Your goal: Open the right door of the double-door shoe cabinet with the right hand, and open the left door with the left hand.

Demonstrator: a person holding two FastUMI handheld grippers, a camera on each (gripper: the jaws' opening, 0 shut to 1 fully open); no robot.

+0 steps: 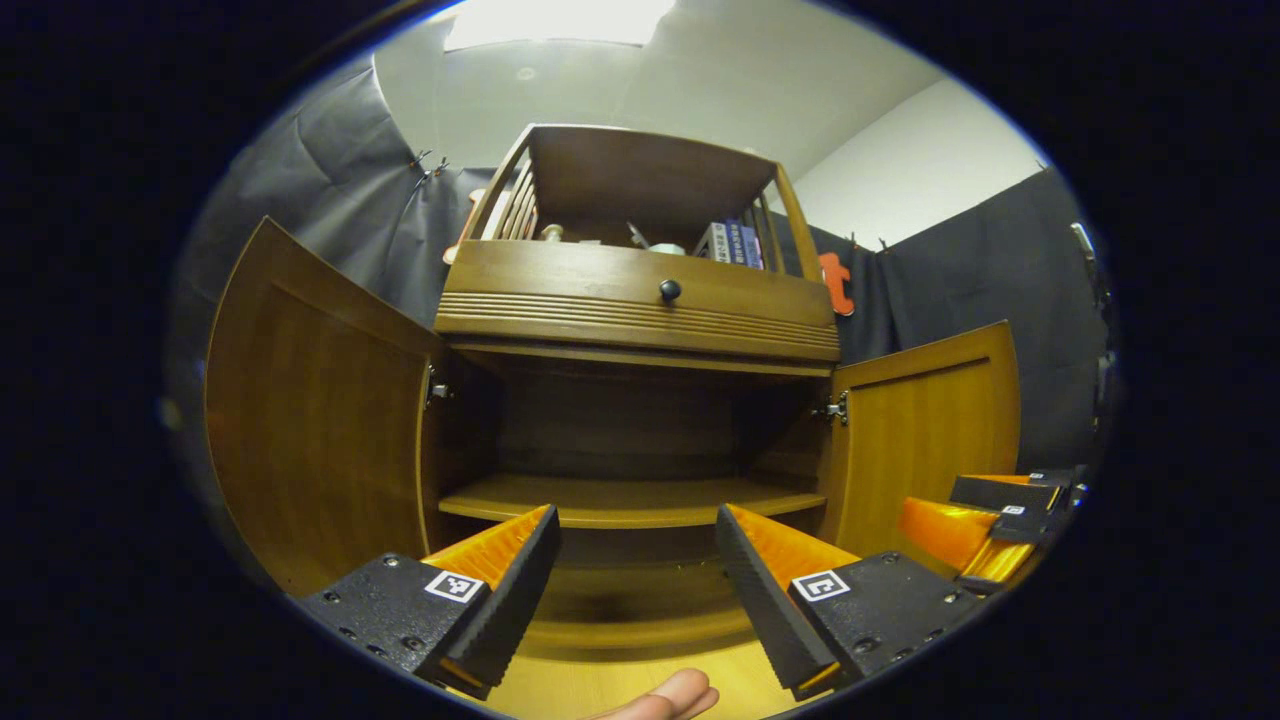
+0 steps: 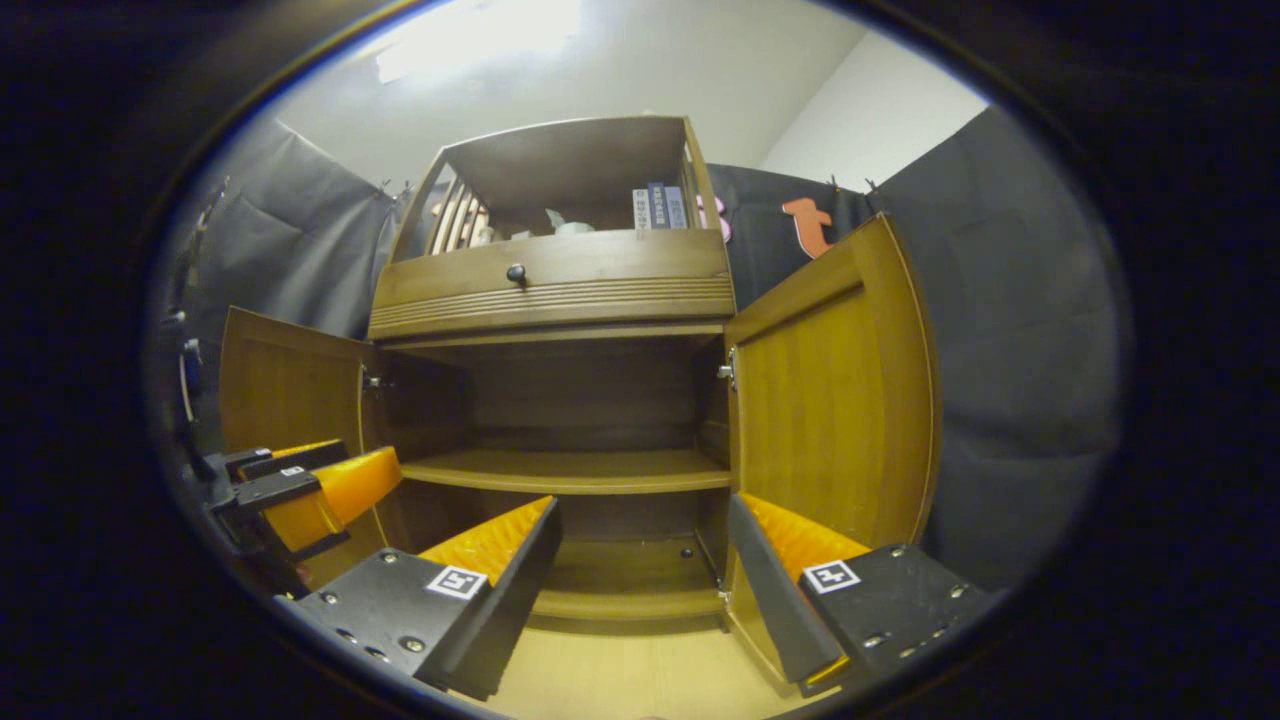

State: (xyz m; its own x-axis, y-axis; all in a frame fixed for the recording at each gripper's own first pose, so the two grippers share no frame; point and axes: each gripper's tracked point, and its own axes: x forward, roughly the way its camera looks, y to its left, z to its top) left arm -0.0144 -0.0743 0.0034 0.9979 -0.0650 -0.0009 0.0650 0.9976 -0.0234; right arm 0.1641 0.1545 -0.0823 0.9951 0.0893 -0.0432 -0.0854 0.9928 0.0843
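Both doors of the shoe cabinet (image 1: 640, 400) stand swung wide: the left door (image 1: 315, 420) just left of the left gripper (image 1: 637, 560), the right door (image 2: 835, 420) just right of the right gripper (image 2: 645, 555), above its right finger. Both grippers' jaws gape, holding nothing, aimed at the bare inner shelf (image 2: 570, 470)

Bright ceiling light (image 1: 555, 20), dim cabinet interior (image 1: 620, 430), fisheye warping
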